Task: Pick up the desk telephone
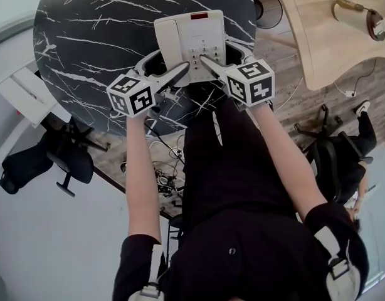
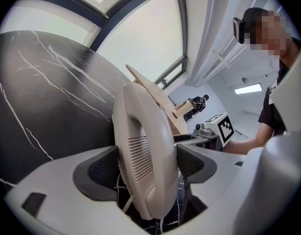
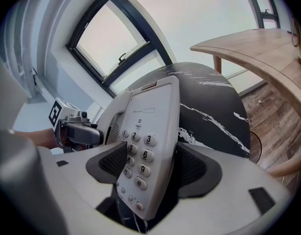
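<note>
A beige desk telephone (image 1: 189,42) lies on the round black marble table (image 1: 86,30), near its front edge. My left gripper (image 1: 180,74) is shut on the phone's left side, where the handset (image 2: 145,160) stands between the pads of the left gripper (image 2: 149,168). My right gripper (image 1: 205,61) is shut on the keypad side. In the right gripper view the telephone (image 3: 150,146) with its number keys fills the gap of the right gripper (image 3: 150,168). Whether the phone rests on the marble or is raised off it, I cannot tell.
A light wooden table (image 1: 318,36) stands to the right. On the floor are a black office chair (image 1: 67,158) at the left, another chair (image 1: 333,155) with a seated person (image 1: 362,137) at the right, and loose cables (image 1: 164,174) under the table's edge.
</note>
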### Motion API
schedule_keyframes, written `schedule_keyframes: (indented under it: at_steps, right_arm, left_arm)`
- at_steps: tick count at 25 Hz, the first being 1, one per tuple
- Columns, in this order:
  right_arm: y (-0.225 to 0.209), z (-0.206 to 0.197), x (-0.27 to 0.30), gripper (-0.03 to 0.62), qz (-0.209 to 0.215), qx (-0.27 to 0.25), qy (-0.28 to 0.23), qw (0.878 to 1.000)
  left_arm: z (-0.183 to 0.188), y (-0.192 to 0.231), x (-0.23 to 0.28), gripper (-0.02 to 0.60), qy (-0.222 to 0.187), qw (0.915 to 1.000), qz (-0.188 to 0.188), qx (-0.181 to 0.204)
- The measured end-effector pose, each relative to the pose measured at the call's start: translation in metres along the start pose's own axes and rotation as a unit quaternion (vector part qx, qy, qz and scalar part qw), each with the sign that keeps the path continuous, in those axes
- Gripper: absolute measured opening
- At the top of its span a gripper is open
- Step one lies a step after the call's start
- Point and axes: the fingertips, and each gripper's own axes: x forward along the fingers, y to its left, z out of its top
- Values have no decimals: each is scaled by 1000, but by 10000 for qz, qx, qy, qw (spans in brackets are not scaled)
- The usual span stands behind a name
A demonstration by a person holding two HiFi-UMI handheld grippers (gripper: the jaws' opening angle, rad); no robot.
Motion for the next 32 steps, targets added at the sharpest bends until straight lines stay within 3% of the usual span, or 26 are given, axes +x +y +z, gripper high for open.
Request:
schedule_keyframes:
  at_steps: [20, 24, 32]
  right_arm:
    - [-2, -2, -1, 307, 1, 196, 346, 9992]
    - [5, 3, -7, 307, 65, 176, 354, 9992]
    - [37, 31, -23, 307, 108, -112, 76, 9999]
  left_arm:
    - [-2, -1, -4, 362, -64, 9987, 349, -361]
    - [0, -8, -13, 359, -221, 9977, 401, -498]
    - [24, -25, -47, 354, -651, 9962, 497, -310]
